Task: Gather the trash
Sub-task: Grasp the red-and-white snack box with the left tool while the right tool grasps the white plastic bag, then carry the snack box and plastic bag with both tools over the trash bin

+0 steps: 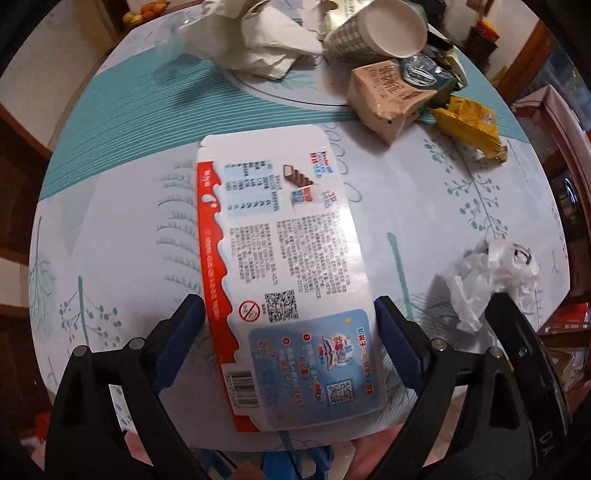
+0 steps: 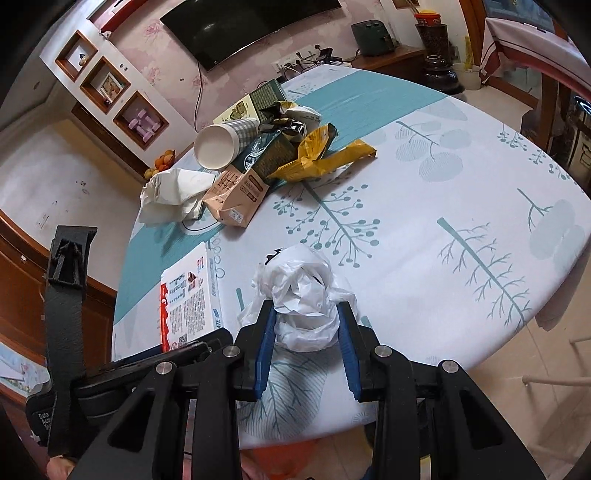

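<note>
A flat white and red chocolate box (image 1: 280,236) lies on the table near its front edge. My left gripper (image 1: 290,314) straddles the box's near end, its blue pads (image 1: 184,325) against the two sides. The box also shows in the right wrist view (image 2: 190,299). A crumpled white plastic bag (image 2: 303,291) sits between the blue pads (image 2: 266,332) of my right gripper (image 2: 306,328), which are closed against it. The bag shows at the right in the left wrist view (image 1: 491,273).
A pile of trash lies at the table's far side: a paper cup (image 1: 384,29), crumpled napkins (image 1: 273,44), a beige carton (image 1: 388,99), a yellow wrapper (image 1: 469,125) and a dark green packet (image 2: 266,151). The tablecloth (image 2: 443,221) has a tree print.
</note>
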Motion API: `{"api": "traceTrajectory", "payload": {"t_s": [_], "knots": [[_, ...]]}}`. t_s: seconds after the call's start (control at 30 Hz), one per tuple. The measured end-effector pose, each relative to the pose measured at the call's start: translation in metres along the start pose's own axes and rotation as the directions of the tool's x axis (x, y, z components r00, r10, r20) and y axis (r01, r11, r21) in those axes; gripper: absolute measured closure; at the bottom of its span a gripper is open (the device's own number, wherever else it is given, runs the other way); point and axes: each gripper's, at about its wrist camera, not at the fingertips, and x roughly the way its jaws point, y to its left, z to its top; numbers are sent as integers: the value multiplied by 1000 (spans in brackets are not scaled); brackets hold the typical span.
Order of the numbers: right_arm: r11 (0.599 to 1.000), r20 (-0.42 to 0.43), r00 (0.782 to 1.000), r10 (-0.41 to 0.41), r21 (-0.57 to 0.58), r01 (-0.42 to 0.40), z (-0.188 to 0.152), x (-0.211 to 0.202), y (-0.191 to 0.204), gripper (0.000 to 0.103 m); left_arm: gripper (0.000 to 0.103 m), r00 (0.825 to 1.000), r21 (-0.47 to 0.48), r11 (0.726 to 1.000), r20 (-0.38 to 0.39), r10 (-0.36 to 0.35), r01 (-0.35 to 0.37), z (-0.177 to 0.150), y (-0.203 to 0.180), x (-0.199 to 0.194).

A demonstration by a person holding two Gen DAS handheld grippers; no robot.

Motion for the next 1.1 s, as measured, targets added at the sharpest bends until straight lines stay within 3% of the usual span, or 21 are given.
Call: {"api": "traceTrajectory", "payload": {"t_s": [0.2, 0.27, 0.7, 1.1], "knots": [[1000, 1, 1000, 6, 0, -6, -10, -4, -1, 71, 14, 1000, -20, 1000, 2, 4, -4, -15, 7, -5], [1000, 2, 1000, 9, 1, -9, -13, -6, -1, 71, 21, 1000, -19, 1000, 20, 2, -2, -18, 11, -10], [999, 48, 998, 31, 16, -31, -36, -45, 0, 72, 22, 990, 9, 992, 65, -129, 129, -46, 34, -36], [1000, 89, 996, 19, 11, -20, -88, -106, -13, 72, 22, 964, 198, 969, 186, -187, 150, -117, 16, -93]]}}
